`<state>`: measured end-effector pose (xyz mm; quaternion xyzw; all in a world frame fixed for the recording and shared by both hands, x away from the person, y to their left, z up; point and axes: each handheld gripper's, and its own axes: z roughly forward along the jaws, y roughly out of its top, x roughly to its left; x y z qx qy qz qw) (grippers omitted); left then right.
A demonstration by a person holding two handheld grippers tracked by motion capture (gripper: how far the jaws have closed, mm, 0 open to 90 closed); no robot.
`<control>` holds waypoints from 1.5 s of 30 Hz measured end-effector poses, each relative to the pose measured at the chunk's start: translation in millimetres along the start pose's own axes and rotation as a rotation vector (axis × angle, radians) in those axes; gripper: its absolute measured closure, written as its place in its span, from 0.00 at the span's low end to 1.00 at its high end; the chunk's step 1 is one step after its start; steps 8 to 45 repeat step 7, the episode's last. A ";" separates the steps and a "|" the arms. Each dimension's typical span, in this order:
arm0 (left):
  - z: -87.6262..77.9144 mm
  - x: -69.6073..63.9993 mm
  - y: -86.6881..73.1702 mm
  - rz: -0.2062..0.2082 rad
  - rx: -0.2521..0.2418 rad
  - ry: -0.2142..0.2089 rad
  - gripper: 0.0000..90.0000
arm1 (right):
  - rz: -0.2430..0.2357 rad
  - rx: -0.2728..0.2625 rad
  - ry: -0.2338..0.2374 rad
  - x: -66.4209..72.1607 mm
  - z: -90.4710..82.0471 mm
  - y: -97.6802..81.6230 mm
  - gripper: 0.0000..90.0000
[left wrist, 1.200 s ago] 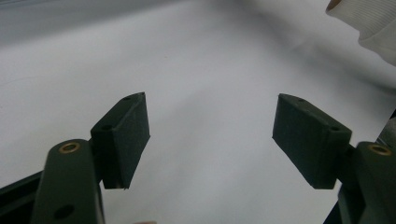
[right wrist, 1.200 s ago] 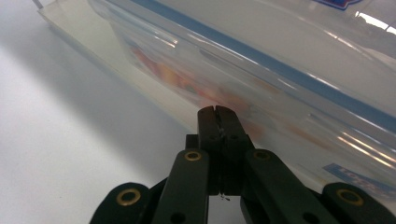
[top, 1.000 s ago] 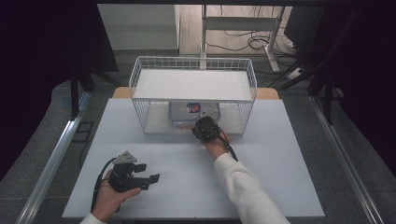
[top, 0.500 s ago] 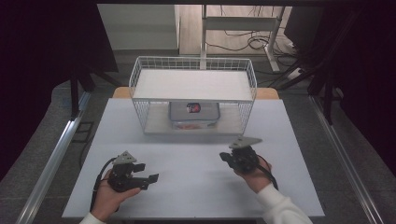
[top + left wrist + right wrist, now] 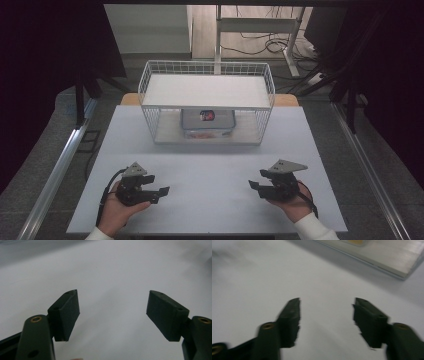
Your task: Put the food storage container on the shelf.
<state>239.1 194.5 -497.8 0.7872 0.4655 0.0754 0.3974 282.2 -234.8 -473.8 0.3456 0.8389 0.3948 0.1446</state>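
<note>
On the white bench (image 5: 210, 175), near the person, both grippers rest low with nothing in them. The left gripper (image 5: 161, 190) has its jaws spread apart over bare bench. The right gripper (image 5: 253, 184) has just been opening its jaws, and nothing sits between them. The clear plastic box with a red and black label (image 5: 208, 122) sits far from both, on the bottom level of the white wire basket shelf (image 5: 207, 80), under its flat white top. I think the box is put away now, so the best thing is to keep both hands still and low
</note>
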 end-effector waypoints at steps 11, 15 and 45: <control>1.1 0.2 0.0 -0.001 0.000 0.003 0.28 | -0.047 0.008 -0.025 3.1 1.0 -2.1 0.26; 1.1 0.2 0.0 -0.001 0.000 0.003 0.28 | -0.047 0.008 -0.025 3.1 1.0 -2.1 0.26; 1.1 0.2 0.0 -0.001 0.000 0.003 0.28 | -0.047 0.008 -0.025 3.1 1.0 -2.1 0.26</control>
